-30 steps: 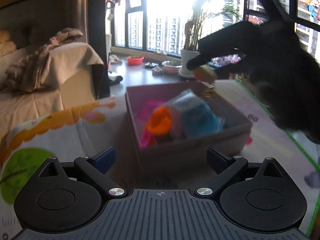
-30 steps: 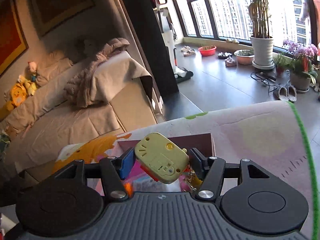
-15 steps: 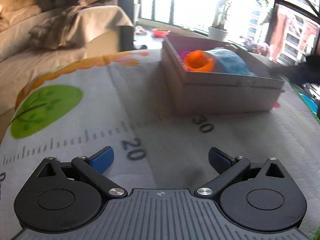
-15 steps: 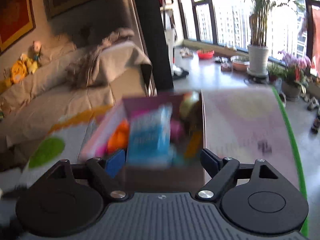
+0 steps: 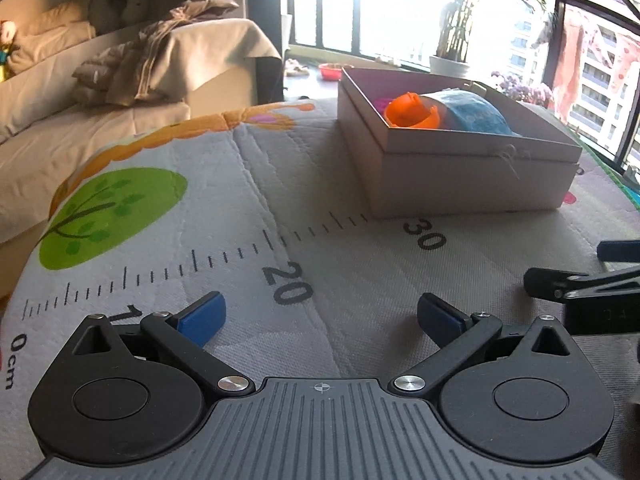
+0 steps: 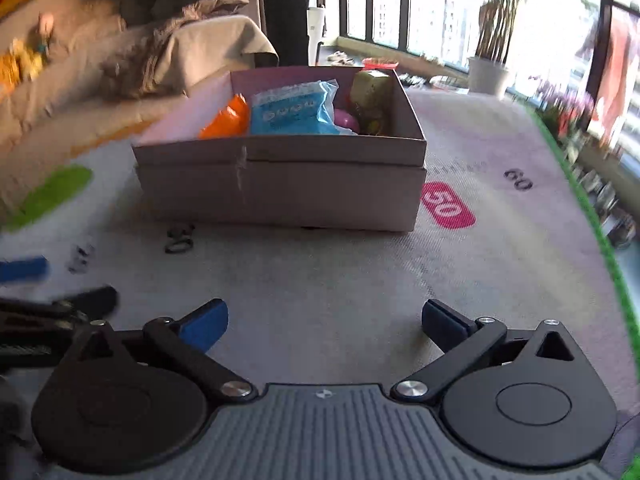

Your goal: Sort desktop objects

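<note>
1. The printed mat (image 5: 360, 240) covers the whole work surface. The left wrist view shows its green tree and the ruler marks 20 and 30; only the right wrist view shows the pink 50 label (image 6: 448, 210) and the green border on the mat's right side.
2. The cardboard box (image 6: 280, 184) sits on the mat ahead of both tools, near the 30 mark in the left view and just left of the pink label in the right view.
3. The left gripper (image 5: 320, 316) is spread wide above the mat with nothing between its blue pads. The right gripper (image 6: 324, 320) is likewise spread and holds nothing; in the left view it shows at the right edge.
4. The blue packet (image 6: 292, 110) lies in the middle of the box, seen in both views.
5. The orange toy (image 5: 412, 110) lies in the box left of the packet.
6. The yellow-green toy (image 6: 370, 92) stands in the box's right end, and a small pink object (image 6: 345, 120) lies beside it; only the right view shows them.
</note>
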